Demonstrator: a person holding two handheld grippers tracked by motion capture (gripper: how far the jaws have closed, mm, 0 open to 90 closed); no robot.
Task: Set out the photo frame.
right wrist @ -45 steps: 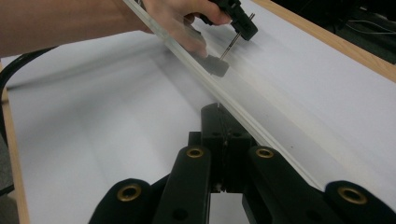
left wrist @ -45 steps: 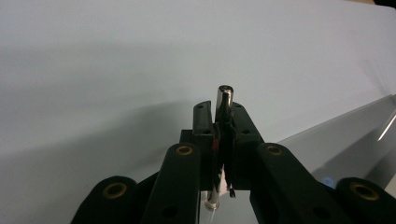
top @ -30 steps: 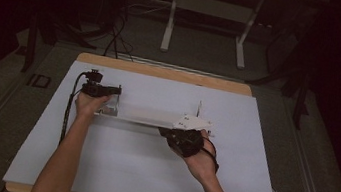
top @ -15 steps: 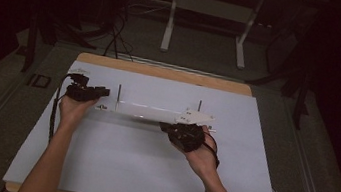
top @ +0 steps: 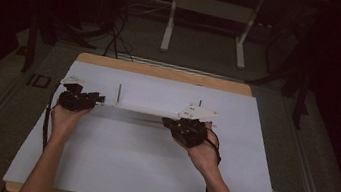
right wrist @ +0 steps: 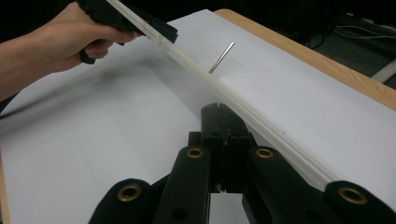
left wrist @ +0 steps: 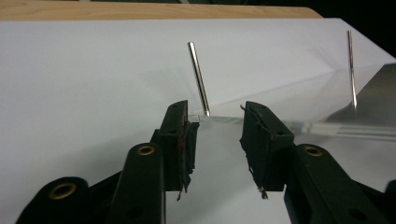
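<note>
A long clear plate [top: 149,107] lies across the white table cover, with two thin metal pins [top: 119,93] standing up from it. My left gripper [top: 101,100] is at its left end. In the left gripper view the left gripper [left wrist: 218,122] has just been opening; its pads stand apart with the plate's end [left wrist: 219,116] at the tips, untouched, and the near pin [left wrist: 198,77] just beyond. My right gripper [top: 169,122] sits by the plate's right part. Its jaws [right wrist: 222,109] are shut, with the plate's edge [right wrist: 252,116] passing beside them.
The white cover [top: 137,172] spreads over a wooden table whose far edge [top: 161,72] shows as a bare strip. Table legs and cables stand on the dark floor behind. A cable [top: 45,126] trails from the left gripper along the forearm.
My left hand has slid to the left along the plate, away from the near pin. The right hand has stayed in place.
</note>
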